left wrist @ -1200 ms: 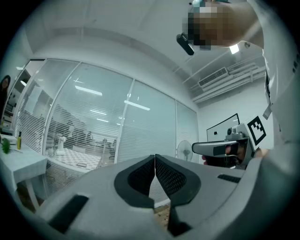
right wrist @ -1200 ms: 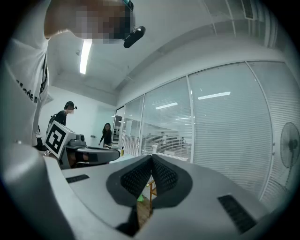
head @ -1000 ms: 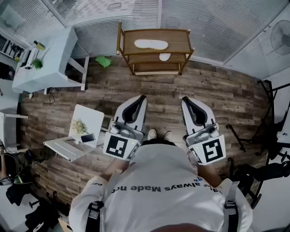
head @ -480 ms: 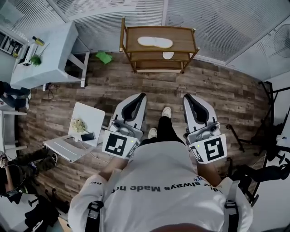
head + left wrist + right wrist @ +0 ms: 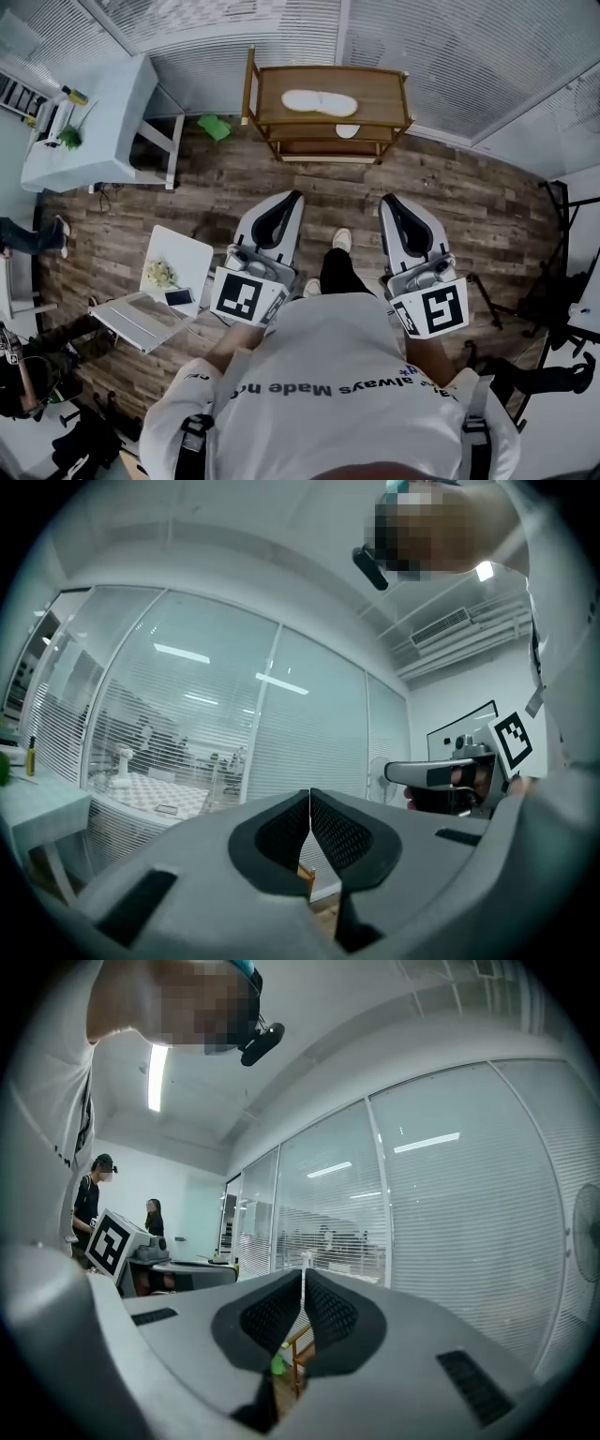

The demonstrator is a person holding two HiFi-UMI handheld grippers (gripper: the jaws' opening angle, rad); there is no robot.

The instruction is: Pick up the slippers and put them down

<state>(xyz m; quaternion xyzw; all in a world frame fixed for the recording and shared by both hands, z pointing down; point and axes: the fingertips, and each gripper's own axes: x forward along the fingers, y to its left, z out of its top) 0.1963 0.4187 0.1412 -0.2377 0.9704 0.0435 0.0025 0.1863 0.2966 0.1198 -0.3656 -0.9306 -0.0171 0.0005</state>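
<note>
A pair of white slippers [image 5: 319,101] lies side by side on top of a wooden shelf [image 5: 384,94] against the glass wall. Part of another white slipper [image 5: 347,131] shows on a lower level. My left gripper [image 5: 289,199] and right gripper [image 5: 387,202] are held level in front of me, pointing at the shelf from well short of it. Both are shut and empty. In the left gripper view the jaws [image 5: 310,796] meet with nothing between them. The right gripper view shows the same [image 5: 303,1276]. A corner of the shelf [image 5: 298,1349] peeks below the jaws.
A white table [image 5: 94,122] stands at the back left, with a green object [image 5: 214,127] on the floor beside it. A small white table [image 5: 178,258] and a laptop [image 5: 141,319] sit to my left. Dark stands [image 5: 553,281] line the right. Other people stand nearby.
I have stepped forward over the wooden floor, one foot now ahead. Both grippers moved with me toward the shelf, still shut and level.
</note>
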